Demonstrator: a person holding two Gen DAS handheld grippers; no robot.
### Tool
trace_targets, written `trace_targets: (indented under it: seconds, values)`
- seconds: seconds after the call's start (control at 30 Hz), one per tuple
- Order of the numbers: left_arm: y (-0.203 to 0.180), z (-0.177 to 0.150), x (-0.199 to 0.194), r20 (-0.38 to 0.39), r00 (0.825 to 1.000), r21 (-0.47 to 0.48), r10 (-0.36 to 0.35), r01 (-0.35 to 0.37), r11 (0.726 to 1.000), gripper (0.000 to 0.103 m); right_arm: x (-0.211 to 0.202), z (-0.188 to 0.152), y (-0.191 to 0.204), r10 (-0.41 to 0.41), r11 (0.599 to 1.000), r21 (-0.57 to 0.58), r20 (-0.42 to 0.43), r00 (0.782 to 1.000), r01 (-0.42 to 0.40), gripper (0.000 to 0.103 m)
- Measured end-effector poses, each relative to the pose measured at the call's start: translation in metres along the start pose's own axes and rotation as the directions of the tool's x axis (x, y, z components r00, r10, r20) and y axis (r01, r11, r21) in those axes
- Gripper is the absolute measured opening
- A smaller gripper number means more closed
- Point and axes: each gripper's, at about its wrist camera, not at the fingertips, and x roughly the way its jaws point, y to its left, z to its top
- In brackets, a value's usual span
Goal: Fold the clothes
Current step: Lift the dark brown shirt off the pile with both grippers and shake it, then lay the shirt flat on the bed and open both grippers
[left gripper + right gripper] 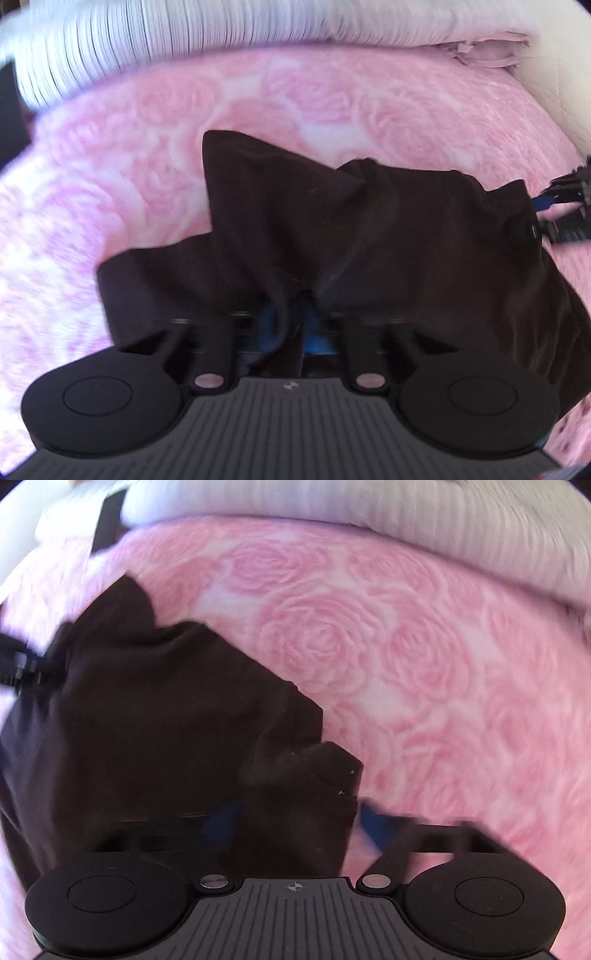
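Both your hand-held grippers, left (291, 325) and right (291, 823), are clamped on the dark garment (332, 229), which hangs bunched over the pink bed (369, 110), so no clean fold is visible yet and you've most of the folding left.

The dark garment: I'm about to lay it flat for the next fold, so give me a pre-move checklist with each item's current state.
1. Left tool pinching the dark garment: ok, cloth bunched between its blue pads.
2. Right tool gripping cloth: cannot tell, fabric and blur hide it.
3. Garment spread flat: not ok, it is bunched and creased.
4. Pink rose blanket bare beyond the garment: ok.
5. White striped bedding apart from the garment: ok.
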Motion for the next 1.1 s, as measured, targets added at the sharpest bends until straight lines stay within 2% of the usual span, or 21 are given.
trace_targets:
  seconds: [0.03, 0.07, 0.2, 0.3, 0.37, 0.43, 0.53, 0.57, 0.67, 0.7, 0.73, 0.77, 0.8, 0.83, 0.87, 0.9, 0.97, 1.0, 1.03, 1.07, 1.1]
  values:
    - [-0.001, -0.003, -0.012, 0.03, 0.999, -0.003, -0.012, 0.012, 1.0, 0.006, -0.002, 0.001, -0.002, 0.008, 1.0, 0.023, -0.001, 1.0, -0.008, 0.007]
    - [-0.003, -0.007, -0.025, 0.061, 0.998, -0.009, -0.024, 0.025, 1.0, 0.006, -0.008, 0.002, 0.0, 0.015, 1.0, 0.027, 0.003, 1.0, -0.016, 0.005]
    - [0.004, -0.016, -0.106, 0.205, 0.978, -0.109, -0.041, 0.065, 0.992, 0.005, -0.054, 0.016, 0.03, 0.046, 0.995, -0.094, 0.066, 0.997, -0.04, 0.004]
    - [0.014, -0.022, -0.181, 0.308, 0.951, -0.181, 0.033, 0.025, 0.983, 0.005, -0.101, 0.045, 0.056, 0.124, 0.979, -0.179, 0.172, 0.977, -0.093, 0.003]
    - [0.02, -0.026, -0.24, 0.37, 0.921, -0.21, 0.125, -0.048, 0.977, 0.005, -0.133, 0.073, 0.083, 0.192, 0.956, -0.269, 0.258, 0.947, -0.121, 0.003]
    - [0.02, -0.029, -0.304, 0.441, 0.87, -0.229, 0.221, -0.129, 0.965, 0.005, -0.171, 0.1, 0.113, 0.268, 0.928, -0.344, 0.352, 0.897, -0.142, 0.003]
    - [0.001, -0.03, -0.401, 0.549, 0.766, -0.227, 0.333, -0.247, 0.942, 0.004, -0.24, 0.135, 0.15, 0.372, 0.892, -0.424, 0.494, 0.786, -0.156, 0.003]
    - [-0.013, -0.03, -0.43, 0.588, 0.728, -0.213, 0.353, -0.281, 0.936, 0.004, -0.264, 0.142, 0.158, 0.398, 0.884, -0.442, 0.534, 0.746, -0.155, 0.003]
    - [-0.07, -0.032, -0.504, 0.699, 0.625, -0.151, 0.348, -0.346, 0.926, 0.001, -0.329, 0.149, 0.168, 0.454, 0.866, -0.478, 0.634, 0.625, -0.144, 0.003]
    - [-0.094, -0.033, -0.519, 0.722, 0.605, -0.12, 0.335, -0.368, 0.922, 0.001, -0.348, 0.146, 0.167, 0.46, 0.865, -0.484, 0.661, 0.593, -0.132, 0.003]
    - [-0.115, -0.033, -0.526, 0.735, 0.601, -0.091, 0.314, -0.372, 0.924, 0.001, -0.362, 0.143, 0.163, 0.459, 0.868, -0.482, 0.683, 0.569, -0.122, 0.003]
    - [-0.137, -0.034, -0.533, 0.746, 0.598, -0.061, 0.292, -0.376, 0.925, 0.001, -0.368, 0.137, 0.154, 0.445, 0.877, -0.467, 0.697, 0.562, -0.115, 0.003]
    - [-0.159, -0.035, -0.538, 0.756, 0.598, -0.029, 0.266, -0.375, 0.926, 0.001, -0.375, 0.131, 0.146, 0.432, 0.885, -0.453, 0.711, 0.555, -0.108, 0.003]
    - [-0.179, -0.037, -0.534, 0.756, 0.615, 0.01, 0.225, -0.355, 0.935, 0.001, -0.381, 0.126, 0.137, 0.418, 0.893, -0.438, 0.725, 0.548, -0.102, 0.003]
    - [-0.199, -0.039, -0.522, 0.746, 0.641, 0.05, 0.184, -0.329, 0.943, 0.001, -0.385, 0.119, 0.127, 0.399, 0.903, -0.418, 0.736, 0.547, -0.097, 0.003]
    - [-0.217, -0.039, -0.502, 0.723, 0.678, 0.088, 0.13, -0.278, 0.957, 0.001, -0.381, 0.108, 0.113, 0.368, 0.918, -0.386, 0.739, 0.564, -0.092, 0.003]
    - [-0.252, -0.04, -0.46, 0.664, 0.747, 0.159, 0.019, -0.166, 0.973, 0.001, -0.363, 0.088, 0.081, 0.287, 0.946, -0.317, 0.734, 0.615, -0.063, 0.004]
    - [-0.27, -0.04, -0.427, 0.604, 0.796, 0.188, -0.038, -0.096, 0.977, 0.003, -0.351, 0.075, 0.065, 0.235, 0.96, -0.279, 0.719, 0.654, -0.038, 0.004]
    - [-0.291, -0.04, -0.388, 0.52, 0.85, 0.224, -0.086, -0.039, 0.974, 0.008, -0.335, 0.059, 0.05, 0.163, 0.972, -0.235, 0.681, 0.714, 0.003, 0.005]
    - [-0.311, -0.042, -0.351, 0.433, 0.892, 0.258, -0.127, 0.012, 0.966, 0.011, -0.319, 0.043, 0.034, 0.089, 0.98, -0.193, 0.636, 0.766, 0.047, 0.018]
    - [-0.334, -0.05, -0.316, 0.357, 0.923, 0.304, -0.146, 0.033, 0.952, 0.016, -0.302, 0.028, 0.019, 0.014, 0.983, -0.154, 0.585, 0.811, 0.095, 0.03]
